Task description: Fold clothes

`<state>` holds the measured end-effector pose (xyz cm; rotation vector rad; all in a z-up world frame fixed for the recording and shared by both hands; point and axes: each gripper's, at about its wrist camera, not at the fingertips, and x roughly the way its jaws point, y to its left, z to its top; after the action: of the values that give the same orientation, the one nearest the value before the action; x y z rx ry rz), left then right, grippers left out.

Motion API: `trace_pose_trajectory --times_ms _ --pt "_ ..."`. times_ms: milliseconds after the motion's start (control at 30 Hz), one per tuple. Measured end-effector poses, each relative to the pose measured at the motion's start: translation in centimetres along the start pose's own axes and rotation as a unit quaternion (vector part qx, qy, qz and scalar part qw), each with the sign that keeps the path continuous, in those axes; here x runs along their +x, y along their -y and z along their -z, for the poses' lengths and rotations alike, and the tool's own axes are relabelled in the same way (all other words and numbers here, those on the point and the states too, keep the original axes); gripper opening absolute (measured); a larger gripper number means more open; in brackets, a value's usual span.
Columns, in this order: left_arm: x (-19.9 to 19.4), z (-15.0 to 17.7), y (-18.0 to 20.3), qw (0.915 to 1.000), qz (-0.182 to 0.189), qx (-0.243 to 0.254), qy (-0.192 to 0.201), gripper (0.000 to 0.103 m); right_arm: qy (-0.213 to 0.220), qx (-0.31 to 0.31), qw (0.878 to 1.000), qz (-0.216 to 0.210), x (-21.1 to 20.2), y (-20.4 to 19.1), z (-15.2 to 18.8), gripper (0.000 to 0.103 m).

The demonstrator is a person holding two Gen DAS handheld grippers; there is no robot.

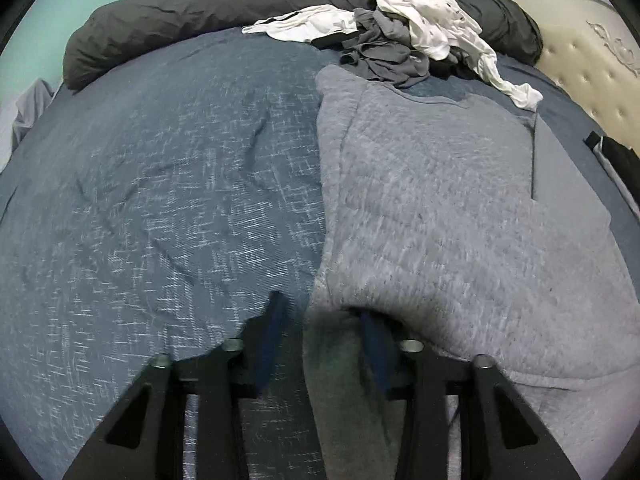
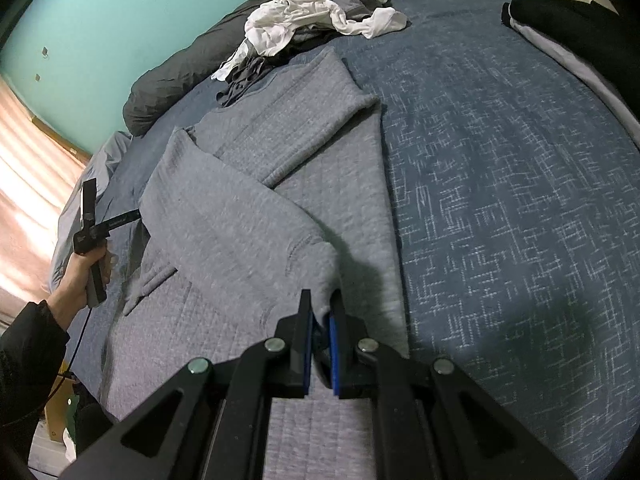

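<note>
A grey quilted sweater (image 1: 440,200) lies flat on the blue bedspread (image 1: 160,180), with one side folded over its middle. My left gripper (image 1: 324,316) points down at the sweater's left edge. The fabric's edge lies between its blue pads (image 1: 276,320), which stand apart; bedspread shows between the left pad and the cloth. In the right wrist view a hand (image 2: 86,276) holds that gripper beside the sweater (image 2: 248,208), its tips hidden by the fabric. My right gripper (image 2: 322,308) is shut on a corner of the folded-over part.
A pile of white and grey clothes (image 1: 420,28) sits at the far end of the bed, in front of a rolled dark duvet (image 1: 200,12). A cream tufted headboard (image 1: 592,68) stands at the right. A black garment (image 2: 568,28) lies near the bed's far right edge.
</note>
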<state>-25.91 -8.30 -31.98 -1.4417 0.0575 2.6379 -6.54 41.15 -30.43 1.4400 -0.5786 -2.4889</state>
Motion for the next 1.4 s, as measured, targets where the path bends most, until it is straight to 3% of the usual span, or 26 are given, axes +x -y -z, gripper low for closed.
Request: trace_pose_trajectory --times_ms 233,633,733,833,900,1067,1400 --pt "-1.0 0.3 -1.6 0.9997 0.01 -0.022 0.007 0.01 -0.004 -0.013 1.0 -0.002 0.4 -1.3 0.1 0.006" --pt "-0.4 1.2 -3.0 0.9967 0.043 -0.067 -0.016 0.011 -0.023 0.012 1.0 0.016 1.0 0.6 0.3 0.006" --pt "-1.3 1.4 -3.7 0.9928 0.063 -0.099 -0.022 0.019 -0.039 0.022 0.999 0.017 1.3 0.7 0.1 0.01" --pt "-2.8 1.6 -4.5 0.9907 0.047 -0.127 -0.018 0.021 -0.031 0.023 0.998 0.048 0.5 1.0 -0.3 0.029" --pt "-3.5 0.8 -4.4 0.9911 0.044 -0.125 -0.009 0.023 -0.007 0.032 0.998 0.058 -0.6 1.3 -0.8 0.046" --pt "-3.7 -2.2 -2.4 0.9925 0.052 -0.111 -0.001 0.04 0.059 0.041 0.997 0.041 -1.5 0.4 -3.7 0.047" --pt "0.4 -9.3 2.1 0.9973 0.048 -0.053 -0.016 0.041 0.082 0.044 0.995 -0.026 4.4 -2.4 -6.9 0.048"
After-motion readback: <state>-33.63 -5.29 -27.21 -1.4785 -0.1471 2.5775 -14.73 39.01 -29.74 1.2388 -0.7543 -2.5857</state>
